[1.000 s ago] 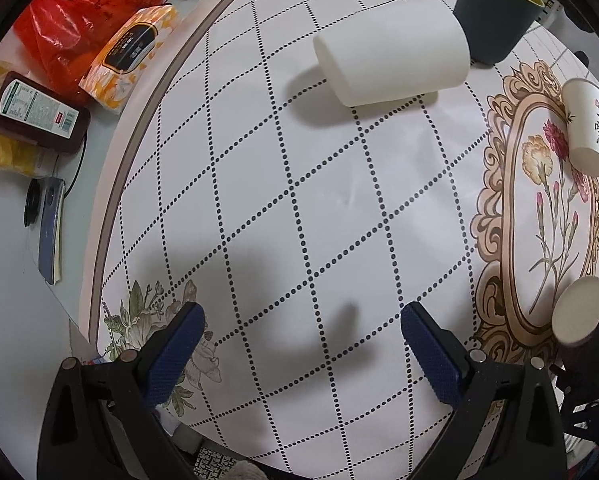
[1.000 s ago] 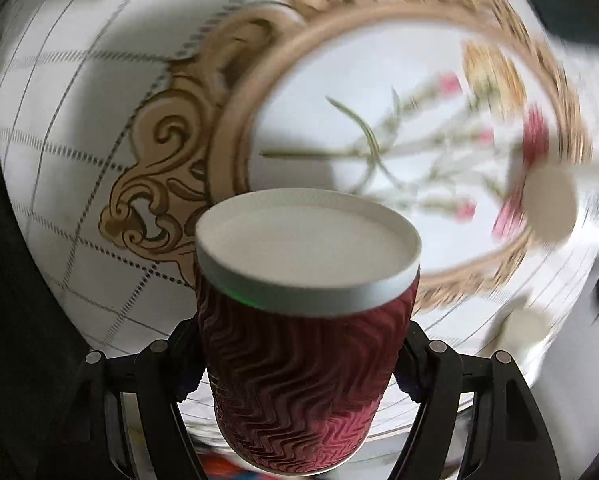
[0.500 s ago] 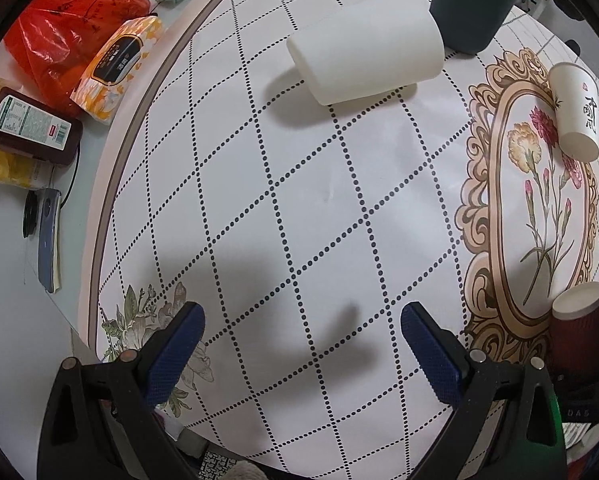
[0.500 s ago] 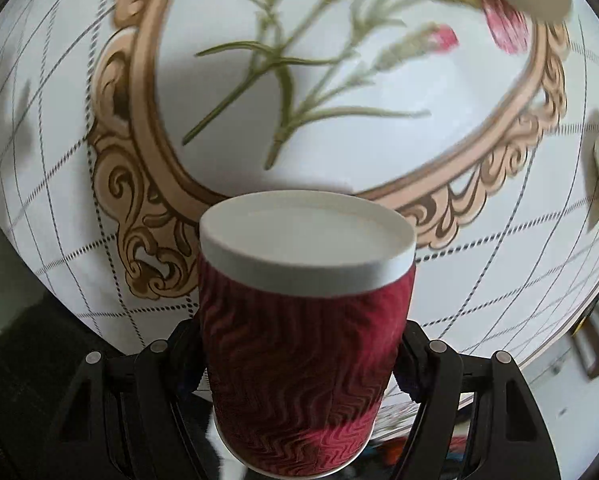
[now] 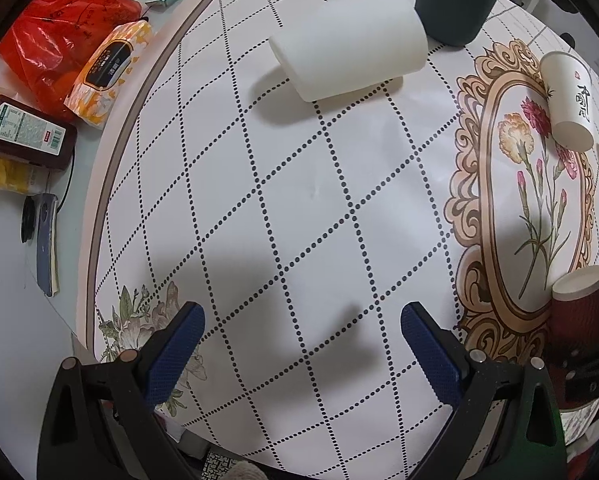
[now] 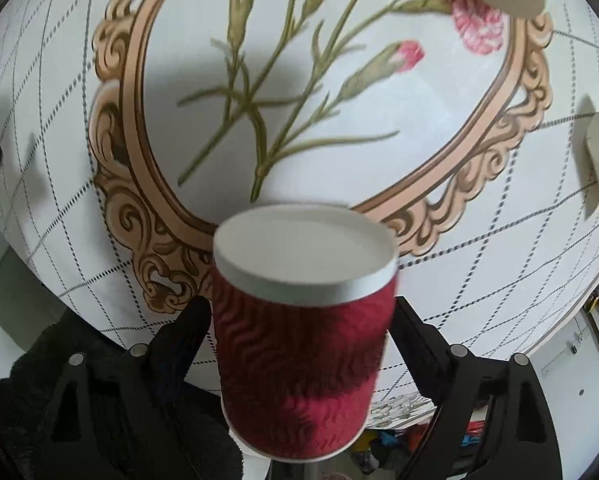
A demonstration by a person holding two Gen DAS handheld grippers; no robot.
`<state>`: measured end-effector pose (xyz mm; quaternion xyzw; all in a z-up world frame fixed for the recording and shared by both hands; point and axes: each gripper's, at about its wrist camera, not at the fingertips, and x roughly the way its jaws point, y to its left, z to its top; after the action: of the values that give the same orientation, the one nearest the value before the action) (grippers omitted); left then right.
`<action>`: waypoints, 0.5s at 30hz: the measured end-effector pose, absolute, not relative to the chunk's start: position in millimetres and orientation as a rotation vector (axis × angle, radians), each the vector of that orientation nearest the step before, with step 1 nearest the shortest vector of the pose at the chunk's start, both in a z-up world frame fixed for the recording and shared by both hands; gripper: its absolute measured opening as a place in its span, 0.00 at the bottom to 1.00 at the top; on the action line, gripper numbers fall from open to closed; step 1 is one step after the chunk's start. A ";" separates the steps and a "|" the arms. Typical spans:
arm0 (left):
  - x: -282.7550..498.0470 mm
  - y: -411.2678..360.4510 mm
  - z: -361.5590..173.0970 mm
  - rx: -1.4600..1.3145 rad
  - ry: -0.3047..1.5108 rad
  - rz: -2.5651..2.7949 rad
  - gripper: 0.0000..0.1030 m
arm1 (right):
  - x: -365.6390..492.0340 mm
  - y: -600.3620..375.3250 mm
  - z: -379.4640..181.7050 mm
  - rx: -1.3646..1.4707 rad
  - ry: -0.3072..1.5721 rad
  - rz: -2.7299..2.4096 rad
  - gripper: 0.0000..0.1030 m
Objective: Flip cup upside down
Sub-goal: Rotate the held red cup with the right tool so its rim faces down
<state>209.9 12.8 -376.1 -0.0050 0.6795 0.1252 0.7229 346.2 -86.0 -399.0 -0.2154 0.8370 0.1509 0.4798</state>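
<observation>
Fingers of the right gripper press against both sides of the red ripple-wall paper cup, which they hold above the tablecloth. The cup's flat white end faces the camera and covers the scrolled lower rim of the printed oval frame. From the left wrist camera the same cup shows at the right edge, over that frame's near end.

Blue-padded fingers of the left gripper stand wide apart, touching nothing, over the dotted diamond grid. Farther off, a white cup lies on its side, just beside an upright dark green cup. A printed paper cup lies tipped across the frame's far rim. Beyond the cloth's left edge sit a tissue pack, a red plastic bag and a brown bottle.
</observation>
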 end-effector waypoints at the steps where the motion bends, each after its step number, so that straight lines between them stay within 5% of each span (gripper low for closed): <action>1: 210.2 12.4 -375.3 -0.008 1.499 0.274 0.98 | 350.5 -84.3 -396.6 -0.535 2.033 0.370 0.89; 7: 210.6 6.3 -372.8 0.002 1.497 0.267 0.98 | 370.6 -77.8 -388.8 -0.563 2.016 0.347 0.88; 9: 210.3 6.5 -373.7 -0.004 1.502 0.264 0.98 | 372.3 -76.9 -386.9 -0.563 2.006 0.354 0.71; 15: 214.9 6.8 -378.2 -0.021 1.526 0.238 0.98 | 361.9 -77.5 -383.1 -0.549 1.960 0.366 0.70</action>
<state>214.9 6.8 -378.2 -0.0096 0.6894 0.1075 0.7163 361.9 -77.5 -383.1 -0.2281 0.8146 0.1522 0.5112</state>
